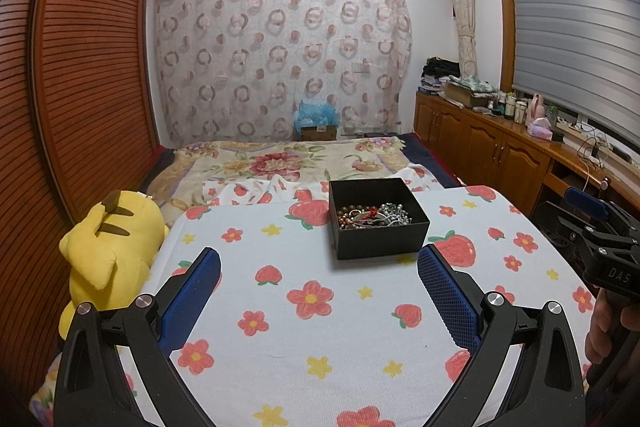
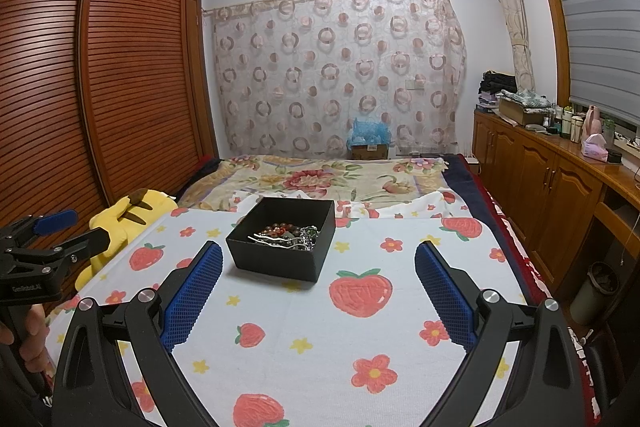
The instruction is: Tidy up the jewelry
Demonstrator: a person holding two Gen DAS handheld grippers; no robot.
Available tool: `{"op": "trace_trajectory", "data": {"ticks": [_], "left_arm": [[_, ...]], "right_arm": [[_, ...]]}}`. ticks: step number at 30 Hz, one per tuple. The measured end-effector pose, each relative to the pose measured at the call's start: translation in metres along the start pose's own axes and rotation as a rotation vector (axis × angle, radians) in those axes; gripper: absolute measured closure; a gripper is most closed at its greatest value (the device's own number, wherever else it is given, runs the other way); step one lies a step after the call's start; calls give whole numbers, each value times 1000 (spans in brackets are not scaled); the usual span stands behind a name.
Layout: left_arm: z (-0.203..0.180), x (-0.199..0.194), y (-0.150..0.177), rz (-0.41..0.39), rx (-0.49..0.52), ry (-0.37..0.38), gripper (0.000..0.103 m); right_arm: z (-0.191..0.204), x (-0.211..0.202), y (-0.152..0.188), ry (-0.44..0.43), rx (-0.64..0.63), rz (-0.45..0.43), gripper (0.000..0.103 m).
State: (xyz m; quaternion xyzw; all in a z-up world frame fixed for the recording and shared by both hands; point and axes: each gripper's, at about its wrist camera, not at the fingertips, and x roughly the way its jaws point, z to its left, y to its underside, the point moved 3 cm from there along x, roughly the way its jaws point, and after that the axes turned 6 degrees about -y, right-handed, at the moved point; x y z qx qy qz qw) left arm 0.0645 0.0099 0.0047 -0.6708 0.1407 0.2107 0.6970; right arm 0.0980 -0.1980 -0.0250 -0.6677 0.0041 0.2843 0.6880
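Note:
A black open box [image 1: 380, 241] stands on the strawberry-print cloth [image 1: 320, 331], holding a tangle of jewelry [image 1: 372, 215]: brown beads, a red piece and silver chains. The box [image 2: 276, 257] and its jewelry [image 2: 288, 233] also show in the right wrist view. My left gripper [image 1: 320, 265] is open and empty, hovering just short of the box. My right gripper [image 2: 318, 259] is open and empty, near the box's front right. Each gripper appears at the edge of the other's view: the right gripper [image 1: 592, 227] and the left gripper [image 2: 52, 231].
A yellow plush toy [image 1: 108, 247] lies at the cloth's left edge. A floral bedspread [image 1: 288, 159] lies behind the box. A brown slatted wardrobe [image 1: 80, 87] stands at left, and wooden cabinets [image 2: 540, 179] with bottles at right.

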Motion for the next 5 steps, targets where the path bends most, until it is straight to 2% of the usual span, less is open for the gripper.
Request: {"op": "trace_trajectory", "data": {"ticks": [5], "left_arm": [[0, 0, 0, -3, 0, 1, 8]], "right_arm": [[0, 0, 0, 0, 0, 0, 5]]}}
